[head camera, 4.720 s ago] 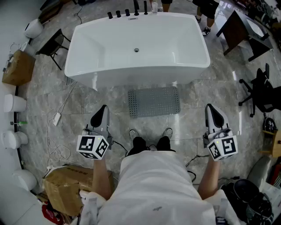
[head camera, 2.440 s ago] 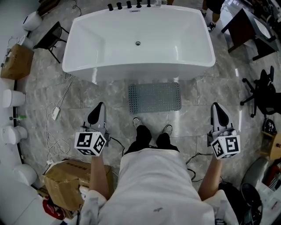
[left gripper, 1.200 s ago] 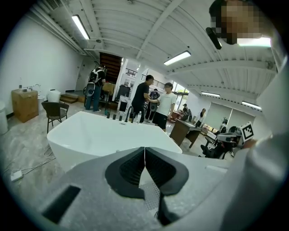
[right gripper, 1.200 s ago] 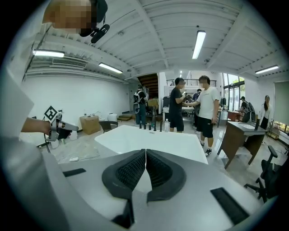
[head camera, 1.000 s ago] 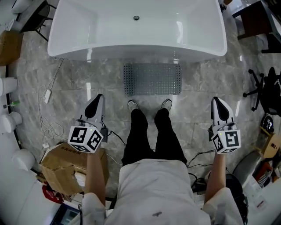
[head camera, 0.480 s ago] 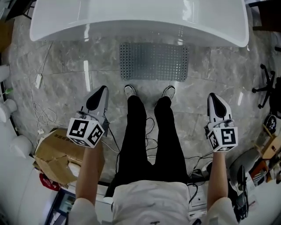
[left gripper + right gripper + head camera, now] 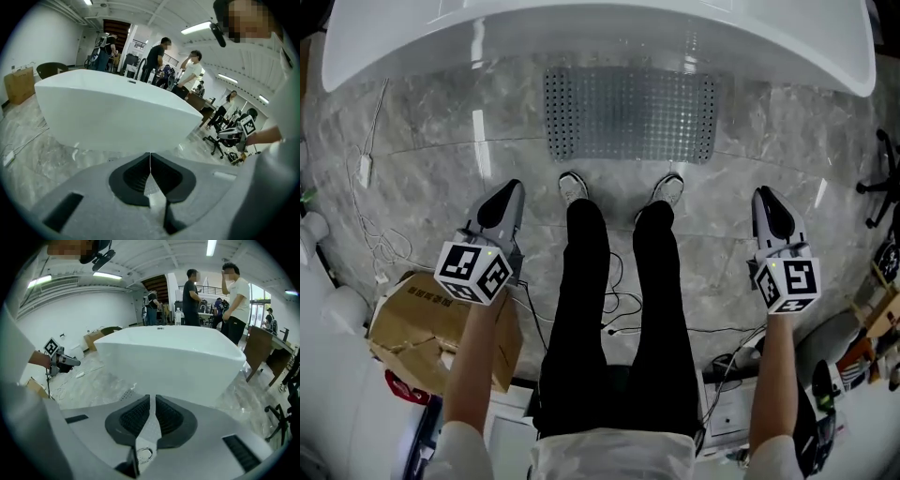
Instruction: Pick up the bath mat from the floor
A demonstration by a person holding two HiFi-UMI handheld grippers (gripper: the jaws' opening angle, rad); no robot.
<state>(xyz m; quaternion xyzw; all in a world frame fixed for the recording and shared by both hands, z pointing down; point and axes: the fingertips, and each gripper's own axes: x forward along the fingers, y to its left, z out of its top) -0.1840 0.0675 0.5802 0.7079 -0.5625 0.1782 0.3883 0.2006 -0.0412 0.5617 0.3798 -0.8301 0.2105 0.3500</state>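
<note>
The grey perforated bath mat [image 7: 630, 114] lies flat on the marble floor, right in front of the white bathtub [image 7: 600, 33] and just beyond the person's shoes [image 7: 573, 186]. My left gripper [image 7: 502, 199] is held at the left of the legs, my right gripper [image 7: 766, 210] at the right; both are well short of the mat. In the left gripper view the jaws [image 7: 150, 161] meet with nothing between them. The right gripper's jaws [image 7: 152, 405] are likewise shut and empty. A corner of the mat [image 7: 125, 394] shows in the right gripper view.
A torn cardboard box [image 7: 427, 321] sits behind my left gripper. White cables [image 7: 375, 253] trail over the floor at the left. An office chair [image 7: 886, 187] stands at the right edge. Several people [image 7: 234, 301] stand beyond the tub.
The head view has tilted down and moved closer to the tub; the mat now sits higher in frame, just past the shoes. Both grippers stay shut at either side.
</note>
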